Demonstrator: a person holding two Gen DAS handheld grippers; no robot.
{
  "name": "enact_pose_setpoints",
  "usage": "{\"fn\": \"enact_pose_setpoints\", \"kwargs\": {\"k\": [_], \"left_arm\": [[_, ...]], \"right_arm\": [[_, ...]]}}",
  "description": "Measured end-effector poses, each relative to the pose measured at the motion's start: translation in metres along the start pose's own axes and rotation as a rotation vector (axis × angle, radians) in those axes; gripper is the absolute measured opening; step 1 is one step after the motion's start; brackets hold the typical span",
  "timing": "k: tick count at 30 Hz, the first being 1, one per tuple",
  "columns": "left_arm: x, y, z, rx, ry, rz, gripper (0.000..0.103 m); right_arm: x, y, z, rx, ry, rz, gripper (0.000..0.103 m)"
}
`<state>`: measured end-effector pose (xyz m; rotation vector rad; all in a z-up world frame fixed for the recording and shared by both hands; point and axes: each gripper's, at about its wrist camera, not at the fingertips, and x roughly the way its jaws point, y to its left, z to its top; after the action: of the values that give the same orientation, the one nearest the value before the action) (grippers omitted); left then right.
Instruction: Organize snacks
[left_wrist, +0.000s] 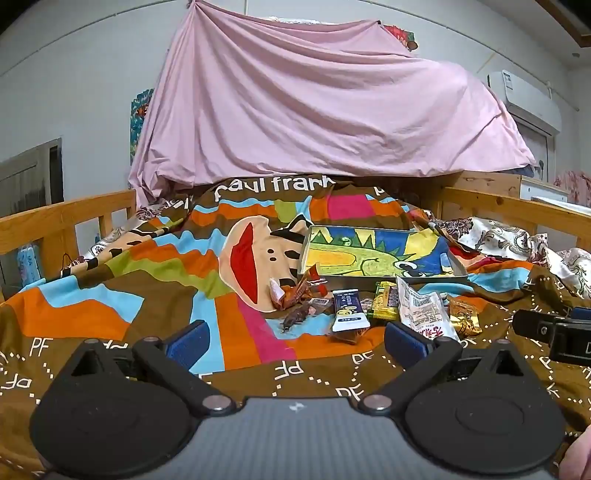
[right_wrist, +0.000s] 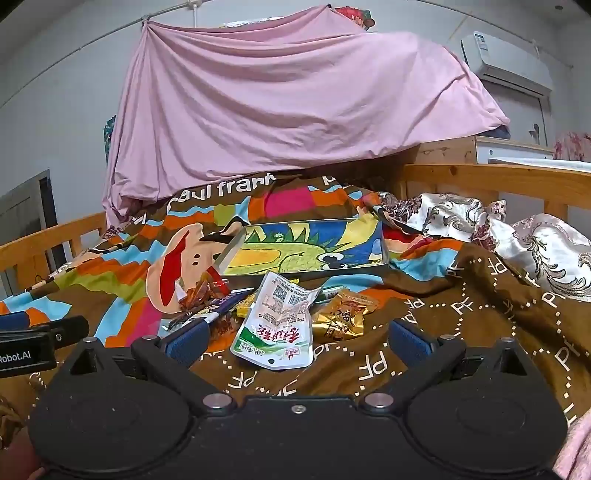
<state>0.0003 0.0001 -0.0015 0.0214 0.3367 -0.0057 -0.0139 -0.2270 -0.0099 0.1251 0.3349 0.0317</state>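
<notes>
Brown patterned blanket (left_wrist: 295, 373) covers the bed; bright cartoon print across its middle. Snack packets lie in a loose heap on it, just in front of a shallow tray (left_wrist: 380, 284) whose floor carries a dinosaur drawing.

Heap, left wrist view: orange wrapper (left_wrist: 295, 291) at left, dark blue-and-white packet (left_wrist: 349, 310) beside it, green-yellow packet (left_wrist: 386, 304) behind, white pouch (left_wrist: 423, 314) with green print, gold packet (left_wrist: 463, 317) at the right end. Packets overlap or touch; none is in the tray.

Left gripper (left_wrist: 293, 339): jaws spread wide, nothing between the blue pads, hovering above the blanket short of the heap.

Right gripper (right_wrist: 295, 339): jaws equally wide. The white pouch (right_wrist: 277, 325) lies on the blanket in the gap between the fingers; pads not touching it. Gold packet (right_wrist: 341, 314) sits just right of the pouch.

Pink sheet (left_wrist: 314, 107) hangs behind the bed. Wooden rails (left_wrist: 66, 218) run along both sides.
</notes>
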Motion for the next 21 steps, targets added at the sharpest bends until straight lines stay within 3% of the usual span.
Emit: {"fn": "enact_pose_setpoints", "kwargs": {"k": [21], "left_arm": [[0.0031,0.0021,-0.0039,-0.002,0.004,-0.001,0.103]], "right_arm": [[0.0011,-0.0009,-0.0003,0.010,0.009,0.001,0.103]]}}
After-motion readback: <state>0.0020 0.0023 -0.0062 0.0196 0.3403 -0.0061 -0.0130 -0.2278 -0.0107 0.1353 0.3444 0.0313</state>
